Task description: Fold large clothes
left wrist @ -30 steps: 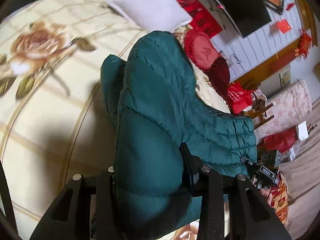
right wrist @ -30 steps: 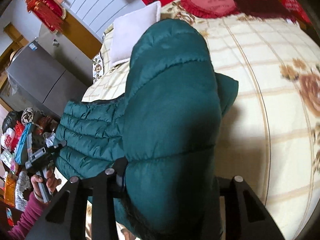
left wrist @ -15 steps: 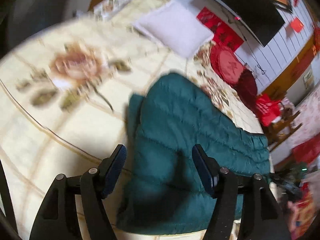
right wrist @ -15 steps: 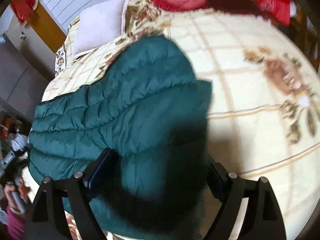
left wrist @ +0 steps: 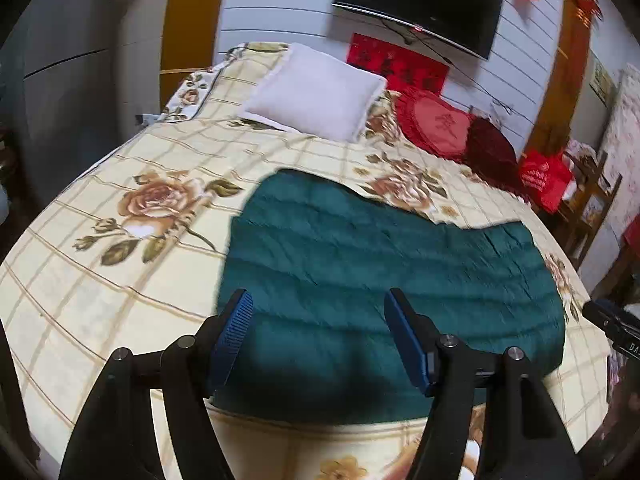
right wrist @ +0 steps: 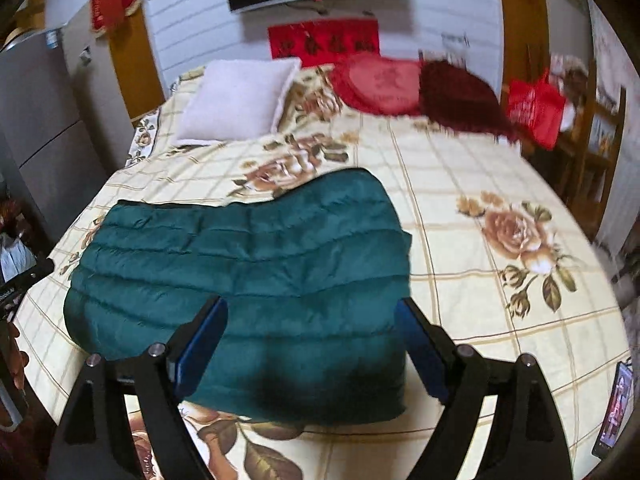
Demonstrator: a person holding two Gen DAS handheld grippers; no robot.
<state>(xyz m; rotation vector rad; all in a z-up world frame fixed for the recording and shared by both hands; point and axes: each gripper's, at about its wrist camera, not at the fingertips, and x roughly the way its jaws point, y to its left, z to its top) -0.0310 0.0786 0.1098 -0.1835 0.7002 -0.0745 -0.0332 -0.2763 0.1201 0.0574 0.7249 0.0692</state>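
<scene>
A dark green quilted jacket (left wrist: pixel 384 272) lies folded flat on the cream floral bedspread (left wrist: pixel 100 280). It also shows in the right wrist view (right wrist: pixel 248 276), near the bed's front edge. My left gripper (left wrist: pixel 320 332) is open and empty, raised above the jacket's near left part. My right gripper (right wrist: pixel 312 340) is open and empty, raised above the jacket's near right part. The tip of the other gripper (left wrist: pixel 612 324) shows at the right edge of the left wrist view.
A white pillow (left wrist: pixel 316 96), a red heart cushion (left wrist: pixel 436 124) and a dark red cushion (left wrist: pixel 490 148) lie at the head of the bed. A TV (left wrist: pixel 416 4) hangs on the wall. A red bag (left wrist: pixel 546 178) and wooden shelf stand right of the bed. A phone (right wrist: pixel 616 408) lies at the bed's right edge.
Both grippers opened and let go of the jacket, then pulled back and up. The jacket dropped from a raised fold to lie flat on the bed.
</scene>
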